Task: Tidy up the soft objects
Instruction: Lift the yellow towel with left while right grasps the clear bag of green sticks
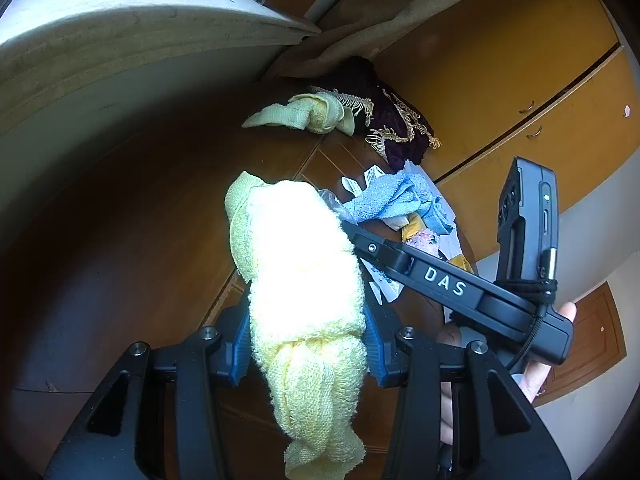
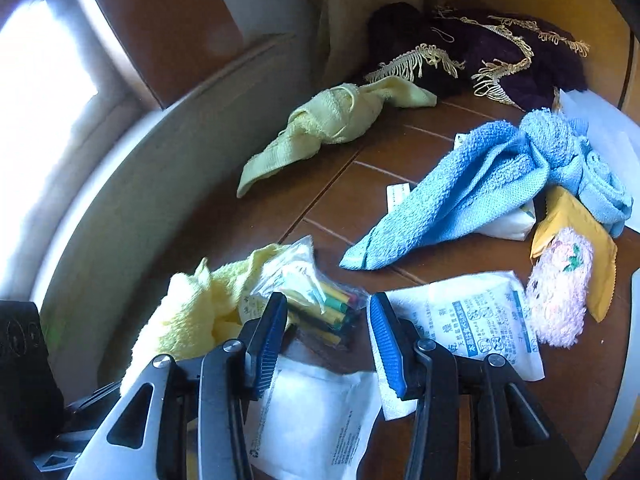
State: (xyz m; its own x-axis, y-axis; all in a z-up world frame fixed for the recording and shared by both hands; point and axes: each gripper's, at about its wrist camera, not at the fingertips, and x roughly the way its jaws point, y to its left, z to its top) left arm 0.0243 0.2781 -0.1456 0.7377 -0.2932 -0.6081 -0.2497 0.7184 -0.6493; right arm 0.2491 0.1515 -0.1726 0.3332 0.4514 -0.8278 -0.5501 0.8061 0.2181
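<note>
Two tongs are working over a brown wooden tabletop point(image 2: 248, 220). The left tongs point(image 1: 307, 344) are clamping a pale yellow towel point(image 1: 304, 280), its blue pads pressing in on both sides. The right tongs point(image 2: 328, 344) are standing open, holding nothing, above a clear bag of markers point(image 2: 320, 300).

Three knotted towels are showing. The pale yellow towel is looped, fluffy and brightly lit, hanging raised above the tabletop with its tail drooping between the tongs. A second, greener yellow towel point(image 2: 332, 120) is lying flat near the far edge, just beside a dark purple fringed cloth point(image 2: 500, 56). One blue towel point(image 2: 480, 184) is lying to the right, its long end pointing towards the markers.

One pink fuzzy item point(image 2: 560, 288) is resting on one mustard cloth point(image 2: 592, 240). Two white printed packets point(image 2: 472, 316) are lying beneath the right tongs. A hand point(image 1: 536, 368) is gripping the right tool.
</note>
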